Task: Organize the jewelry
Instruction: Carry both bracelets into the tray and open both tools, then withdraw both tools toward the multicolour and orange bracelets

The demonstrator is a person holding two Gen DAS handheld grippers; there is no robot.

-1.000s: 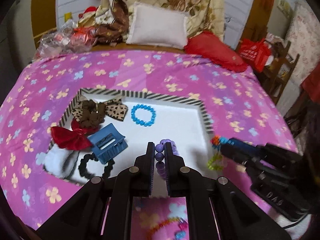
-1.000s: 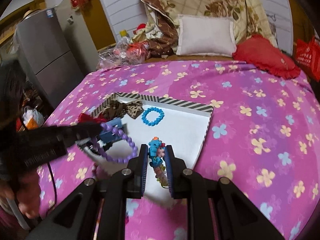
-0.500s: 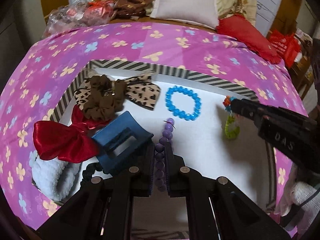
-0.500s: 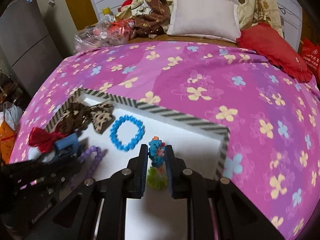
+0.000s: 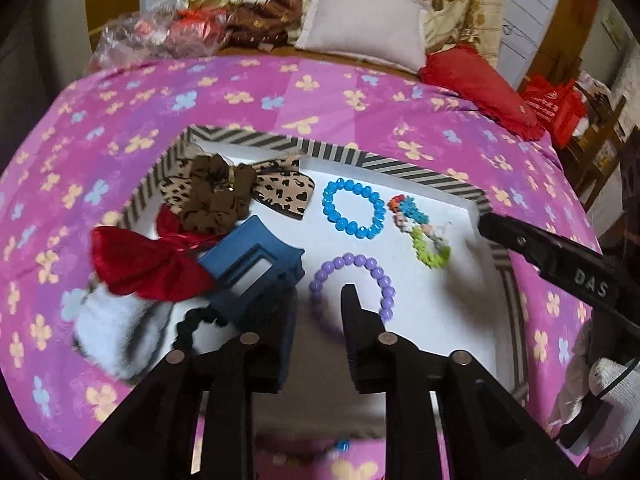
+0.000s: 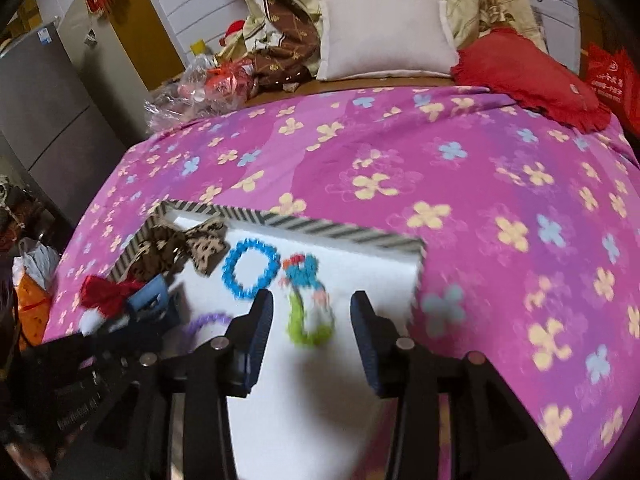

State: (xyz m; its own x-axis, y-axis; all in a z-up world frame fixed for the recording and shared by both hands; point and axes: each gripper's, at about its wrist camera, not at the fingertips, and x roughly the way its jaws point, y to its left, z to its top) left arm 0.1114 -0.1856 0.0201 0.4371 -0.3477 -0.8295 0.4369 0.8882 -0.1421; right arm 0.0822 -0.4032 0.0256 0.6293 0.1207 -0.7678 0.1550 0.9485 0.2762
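Note:
A white tray with a striped rim [image 5: 404,168] lies on the bed. In it lie a purple bead bracelet [image 5: 384,280], a blue bead bracelet [image 5: 352,208] and a multicoloured bracelet [image 5: 424,236]. My left gripper [image 5: 320,304] is open just above the purple bracelet, which lies loose on the tray. My right gripper [image 6: 312,308] is open over the multicoloured bracelet [image 6: 308,300], which lies on the tray floor beside the blue bracelet [image 6: 250,268]. The right gripper also shows in the left wrist view [image 5: 488,224] at the tray's right rim.
The tray's left side holds a leopard bow [image 5: 280,188], a brown scrunchie [image 5: 212,200], a red bow [image 5: 136,260], a blue claw clip [image 5: 248,268] and a black hair tie [image 5: 188,324]. A pink flowered sheet [image 6: 480,200] covers the bed. Pillows [image 6: 384,36] lie at the back.
Both grippers opened. The purple bracelet dropped from the left gripper onto the tray, and the multicoloured bracelet dropped from the right gripper beside the blue one.

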